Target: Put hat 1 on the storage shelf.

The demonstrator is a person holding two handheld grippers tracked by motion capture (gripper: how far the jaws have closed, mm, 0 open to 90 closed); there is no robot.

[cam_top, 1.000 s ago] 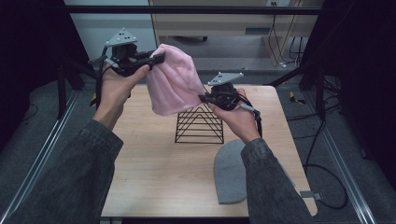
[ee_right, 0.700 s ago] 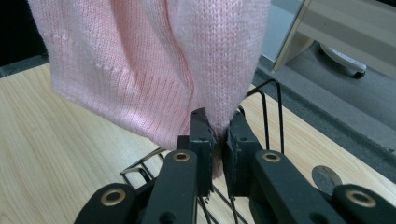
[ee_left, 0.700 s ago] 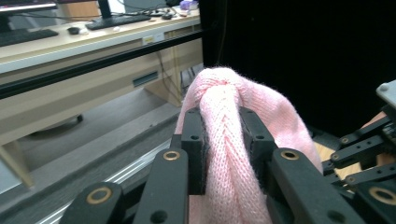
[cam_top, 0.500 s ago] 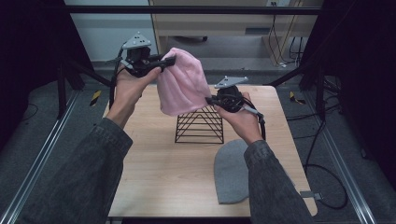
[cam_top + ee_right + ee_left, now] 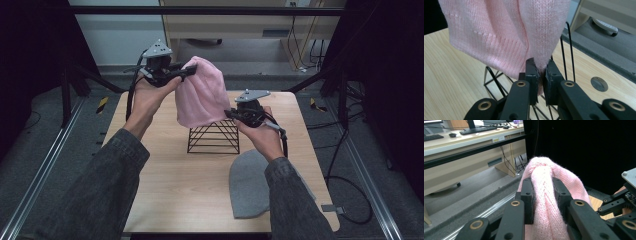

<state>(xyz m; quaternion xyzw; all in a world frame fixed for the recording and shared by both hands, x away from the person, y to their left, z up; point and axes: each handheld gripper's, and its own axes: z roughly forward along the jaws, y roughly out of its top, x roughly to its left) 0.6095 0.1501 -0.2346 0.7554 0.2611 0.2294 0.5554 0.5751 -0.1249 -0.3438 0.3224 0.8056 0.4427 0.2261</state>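
I am looking down on a light wooden table (image 5: 160, 185) with rounded corners. Near its centre, slightly toward twelve o'clock, a black wire rack (image 5: 214, 137) shaped like a low pyramid stands directly on the wood. At about four o'clock from the rack, just beside it, a grey knitted beanie (image 5: 250, 185) lies flat near the table's near right edge, its rounded crown pointing toward the rack and its open end toward six o'clock. From the right gripper view I see a small round metal disc (image 5: 599, 84) set into the tabletop near its edge, at roughly three o'clock.
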